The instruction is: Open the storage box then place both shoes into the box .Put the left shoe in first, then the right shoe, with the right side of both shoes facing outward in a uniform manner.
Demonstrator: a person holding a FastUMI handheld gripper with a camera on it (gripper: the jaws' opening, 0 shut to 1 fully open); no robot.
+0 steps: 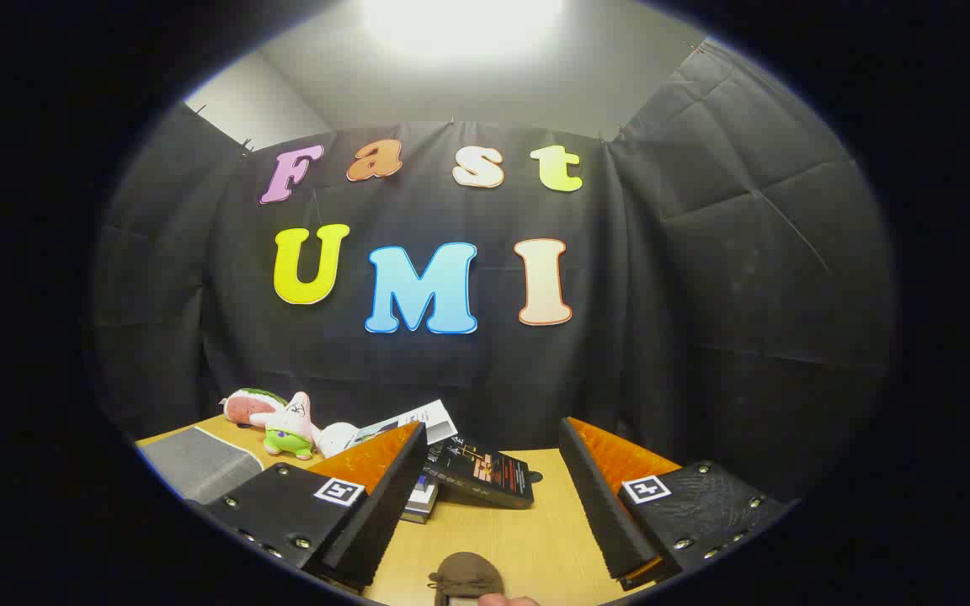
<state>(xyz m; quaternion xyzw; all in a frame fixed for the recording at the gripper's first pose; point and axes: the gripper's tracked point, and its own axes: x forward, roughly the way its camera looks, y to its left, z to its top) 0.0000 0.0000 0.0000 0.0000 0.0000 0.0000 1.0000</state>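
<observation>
My gripper [492,438] is open, its two fingers spread wide above a light wooden table [535,539]. Low between the fingers, close to me, the rounded end of a brown shoe [466,572] pokes into view with a lace bow on it; the rest of the shoe is cut off. A person's fingertip [506,600] shows right beside the shoe. Neither finger touches the shoe. A grey fabric-covered thing [197,461], perhaps the storage box, lies on the table left of the left finger, only partly visible.
Just beyond the fingers a flat black printed pack [485,475] leans on a small stack of books [420,497]. Plush toys [283,421] and a white leaflet [422,418] sit at the table's far left, against the black cloth wall.
</observation>
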